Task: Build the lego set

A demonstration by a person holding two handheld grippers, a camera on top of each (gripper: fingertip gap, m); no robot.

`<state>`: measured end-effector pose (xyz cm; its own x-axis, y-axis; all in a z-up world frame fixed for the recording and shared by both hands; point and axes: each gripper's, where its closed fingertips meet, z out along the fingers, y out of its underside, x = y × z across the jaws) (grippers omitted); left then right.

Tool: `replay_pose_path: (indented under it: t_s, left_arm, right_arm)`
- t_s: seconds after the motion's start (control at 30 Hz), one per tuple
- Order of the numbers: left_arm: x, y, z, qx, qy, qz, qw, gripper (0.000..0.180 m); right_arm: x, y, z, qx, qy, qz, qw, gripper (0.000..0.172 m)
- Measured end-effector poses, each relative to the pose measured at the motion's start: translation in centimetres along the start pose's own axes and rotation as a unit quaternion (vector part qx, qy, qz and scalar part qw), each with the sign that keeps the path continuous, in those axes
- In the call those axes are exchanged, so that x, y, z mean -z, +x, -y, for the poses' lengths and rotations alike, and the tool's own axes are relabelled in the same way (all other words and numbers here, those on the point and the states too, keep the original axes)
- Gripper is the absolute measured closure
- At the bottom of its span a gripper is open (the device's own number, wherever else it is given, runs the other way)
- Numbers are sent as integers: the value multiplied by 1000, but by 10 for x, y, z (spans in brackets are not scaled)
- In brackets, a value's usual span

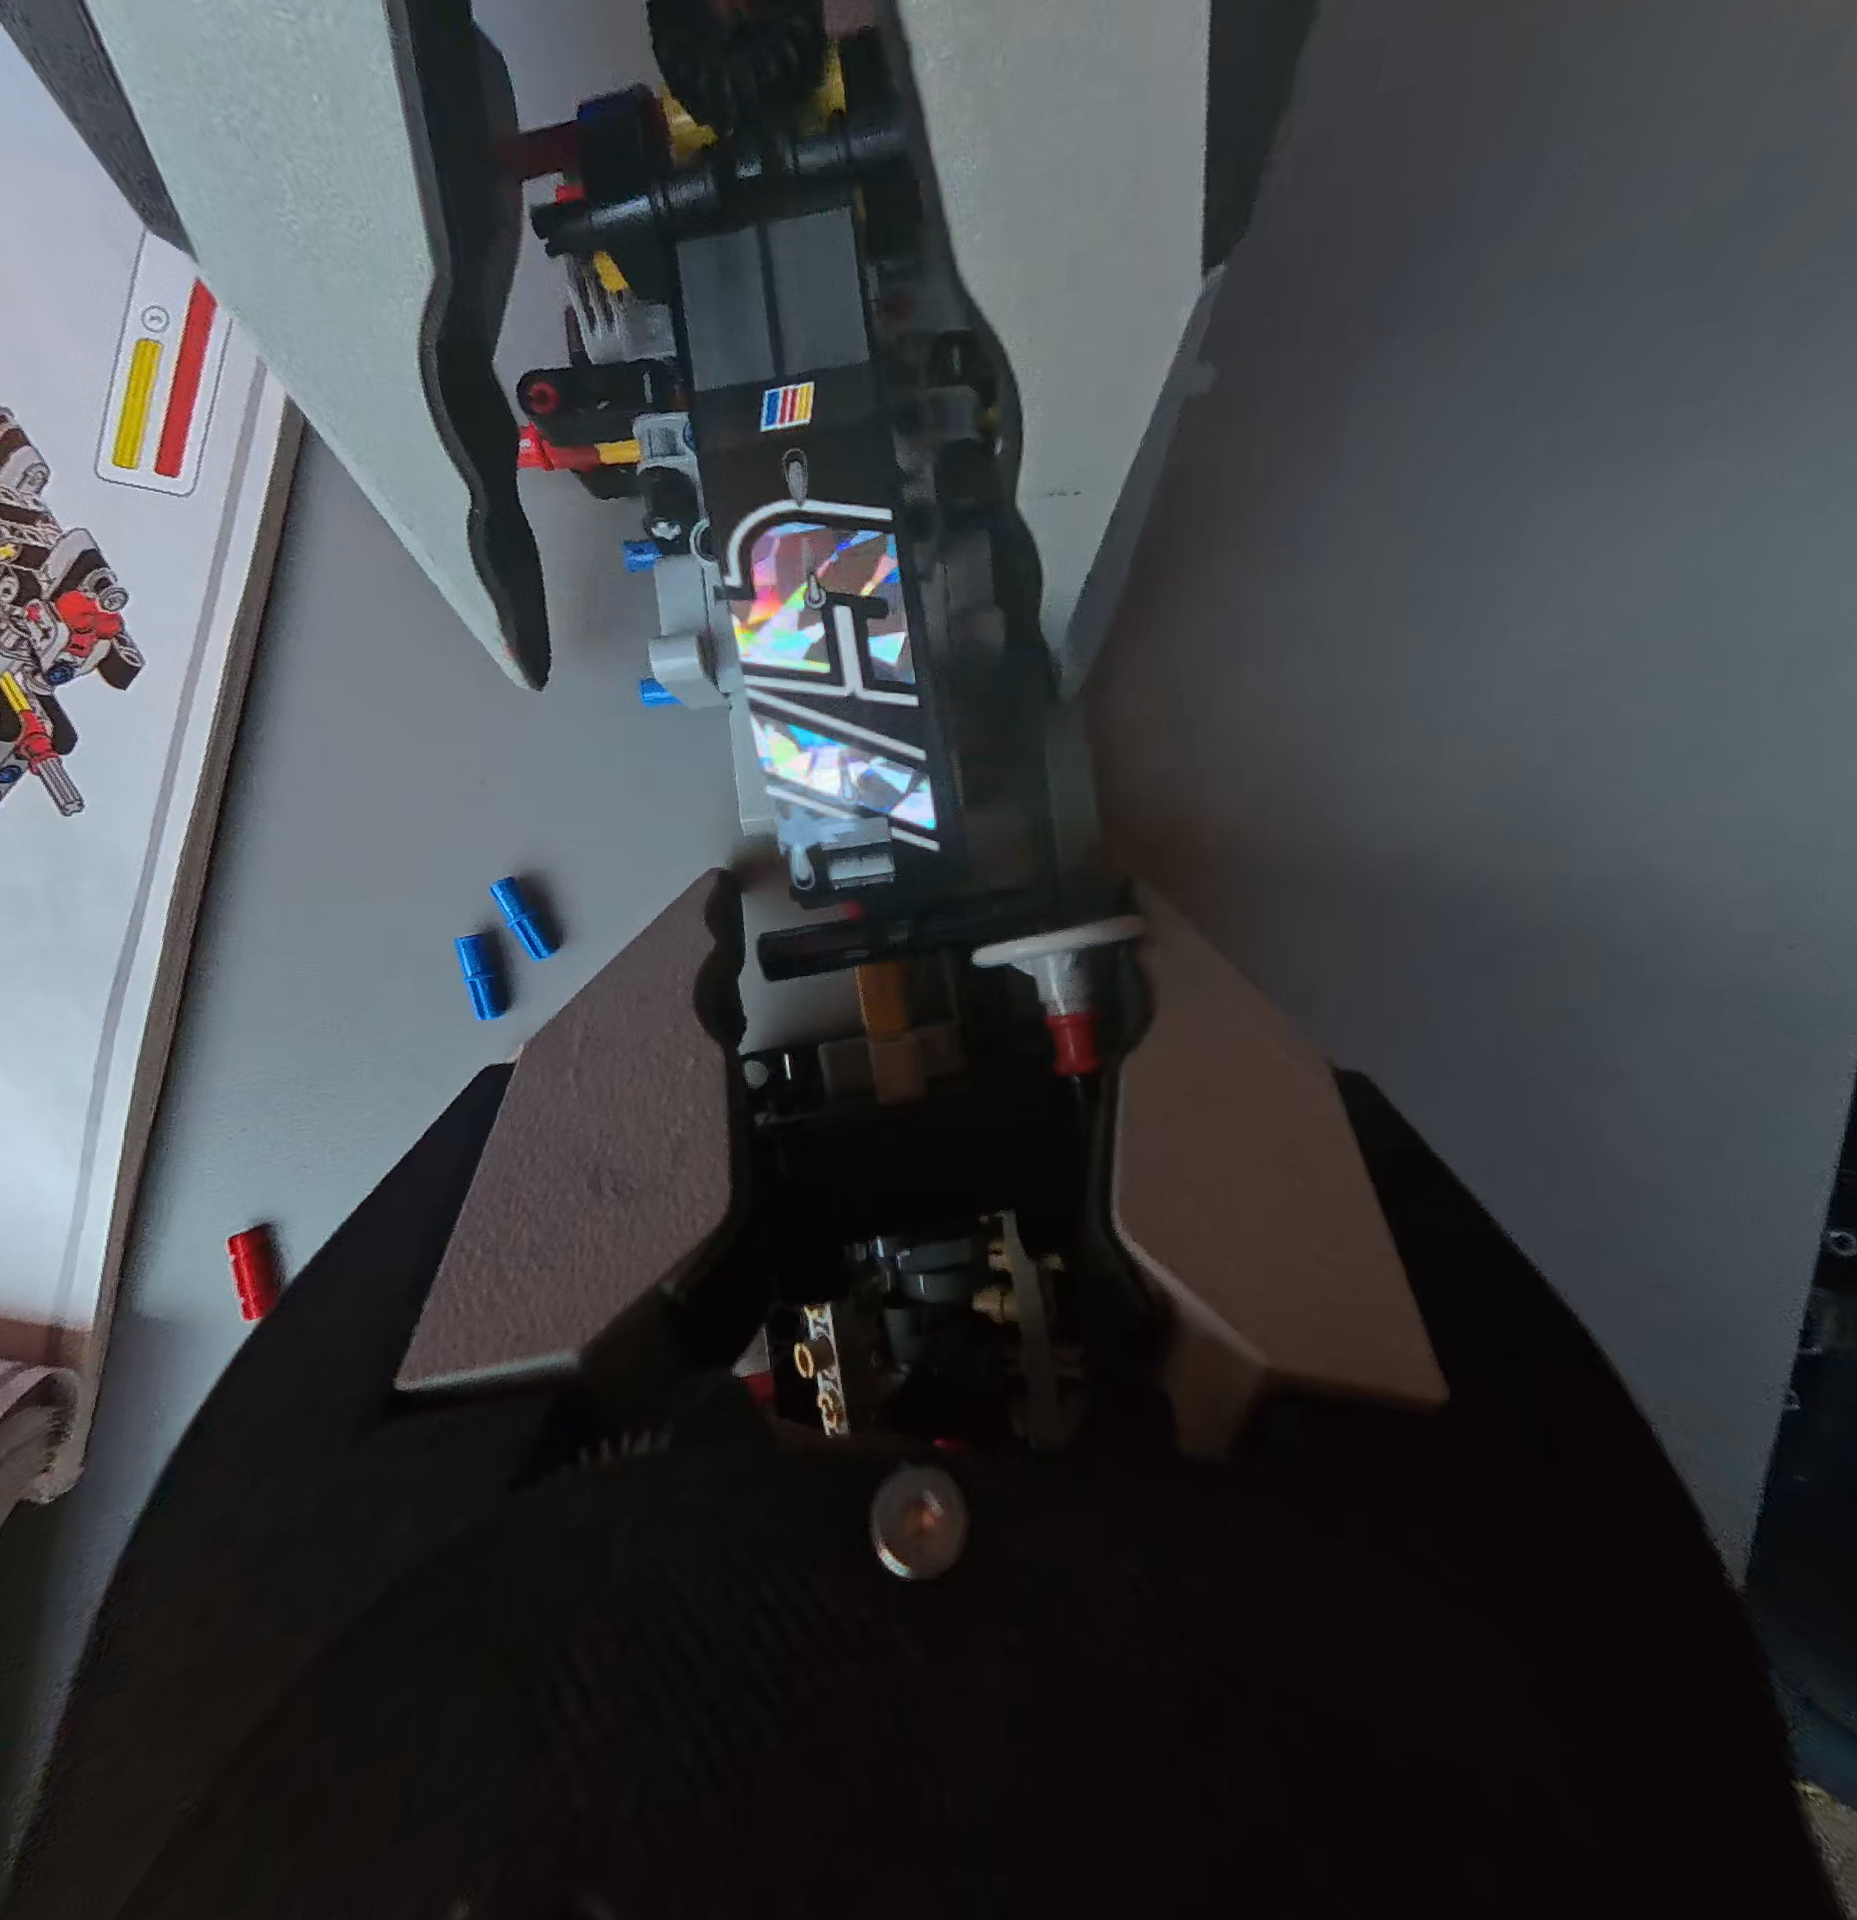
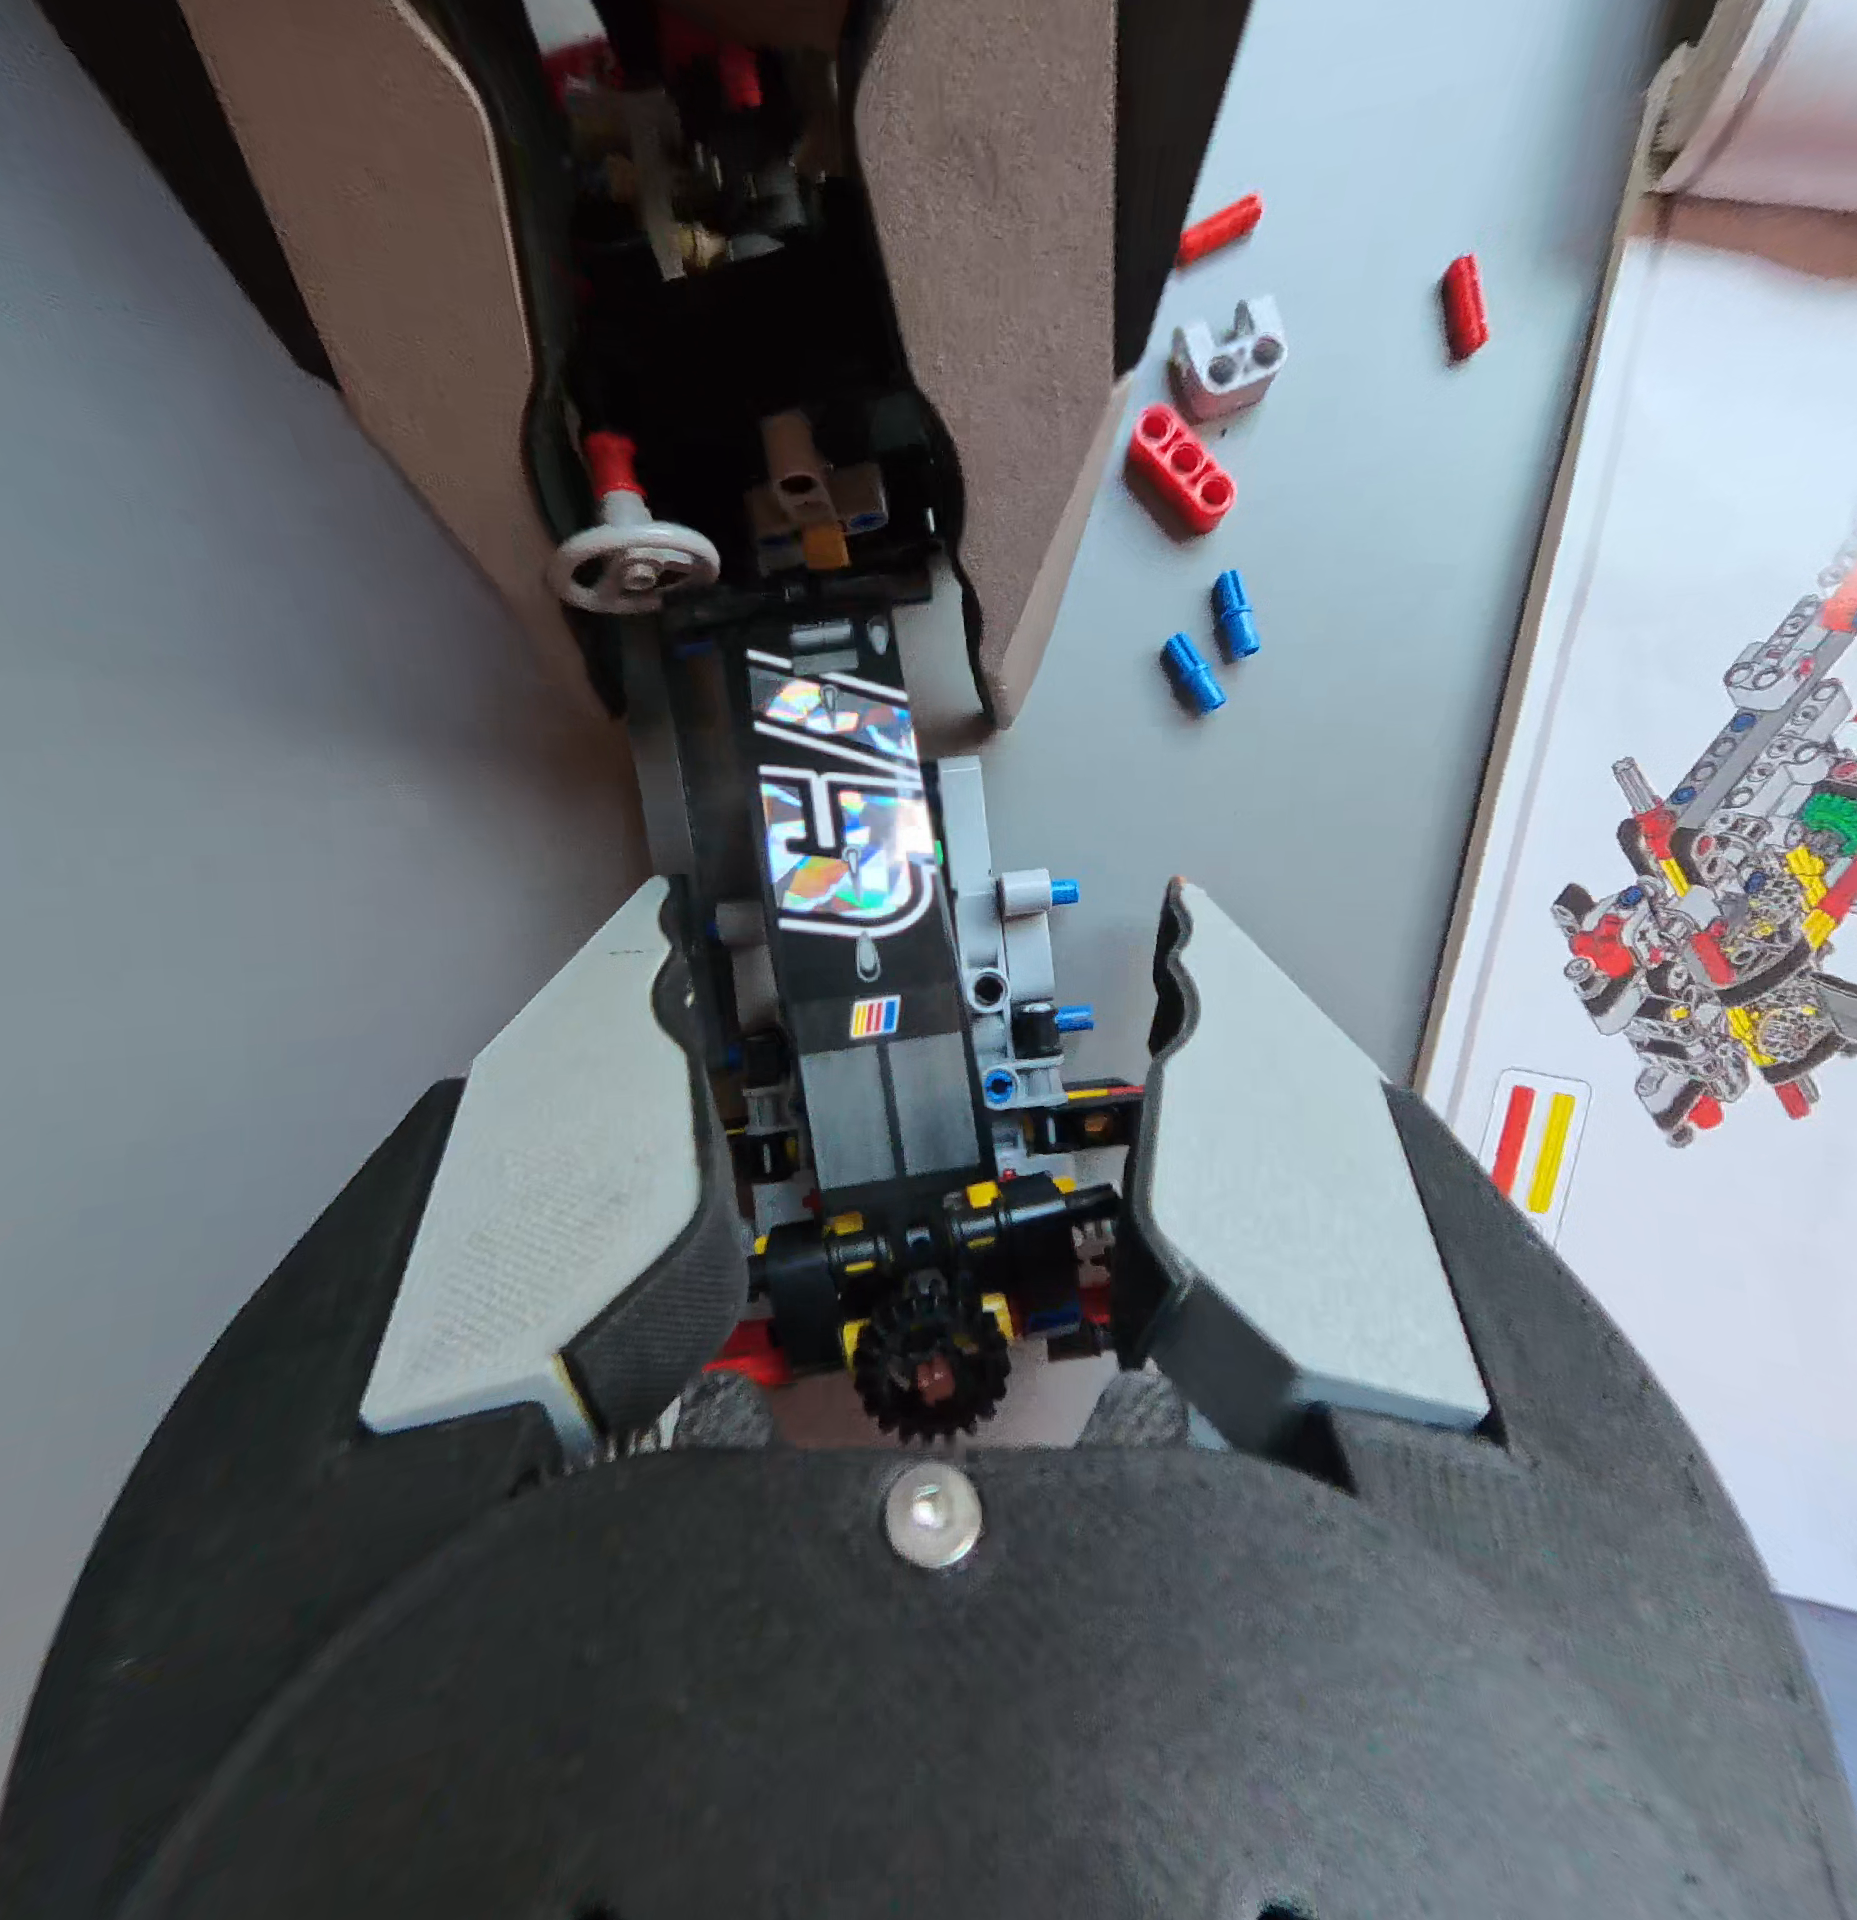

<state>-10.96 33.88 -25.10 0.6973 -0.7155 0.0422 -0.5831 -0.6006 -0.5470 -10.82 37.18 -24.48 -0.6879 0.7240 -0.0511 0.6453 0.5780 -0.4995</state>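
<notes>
Two grippers, left (image 1: 929,935) and right (image 2: 919,925), face each other around a long black brick-built chassis (image 2: 851,935) with a holographic sticker, held over a grey table (image 2: 1319,831). Each stands partly open; whether pads press is unclear. Chassis ends lie hidden in shadow.

- Brick-built model car (image 2: 851,935), black with a holographic sticker: 1
- Loose blue pins (image 2: 1210,639) on the table (image 2: 1319,831): 2
- Loose red pins (image 2: 1464,307): 2 in the right wrist view
- Red three-hole beam (image 2: 1180,470): 1
- Grey connector block (image 2: 1228,358): 1
- Instruction booklet (image 2: 1682,727): 1
- Grippers: 2
</notes>
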Motion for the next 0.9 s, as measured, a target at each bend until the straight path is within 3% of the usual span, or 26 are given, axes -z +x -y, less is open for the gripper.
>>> replay_pose_path:
  t_s: [0.03, 0.2, 0.33, 0.43, 0.5, 0.57, 0.67, 0.73, 0.8, 0.9]
  left_arm:
    - [0, 0, 0, 1, 0, 0, 1000, 111]
    - [1, 0, 1, 12, 16, -7, 1000, 110]
    - [-1, 0, 0, -1, 6, 9, 1000, 108]
    - [0, 0, 1, 9, 11, 7, 1000, 108]
    - [0, -1, 0, 17, 16, 5, 1000, 107]
    - [-1, -3, -1, 7, 7, 20, 1000, 106]
    - [-1, -3, -1, 7, 3, 25, 1000, 106]
    - [-1, -3, -1, 6, 3, 28, 1000, 105]
    - [0, -4, -1, 7, 6, 34, 999, 103]
    - [9, 0, 8, 2, 48, 33, 998, 109]
  right_arm:
    - [2, 1, 4, 1, 21, -2, 1000, 85]
    - [28, 20, 29, 52, 124, -139, 981, 83]
    - [29, 21, 24, 71, 138, -189, 970, 80]
    - [58, 21, 46, 200, 173, -349, 899, 89]
    - [65, 15, 49, 240, 193, -392, 867, 94]
    - [62, 11, 41, 186, 212, -351, 893, 107]
    - [68, 6, 42, 128, 260, -323, 901, 81]
    - [69, -4, 44, 98, 276, -283, 913, 93]
    - [73, -2, 39, 38, 280, -250, 926, 75]
    - [68, -10, 26, -13, 267, -178, 947, 76]
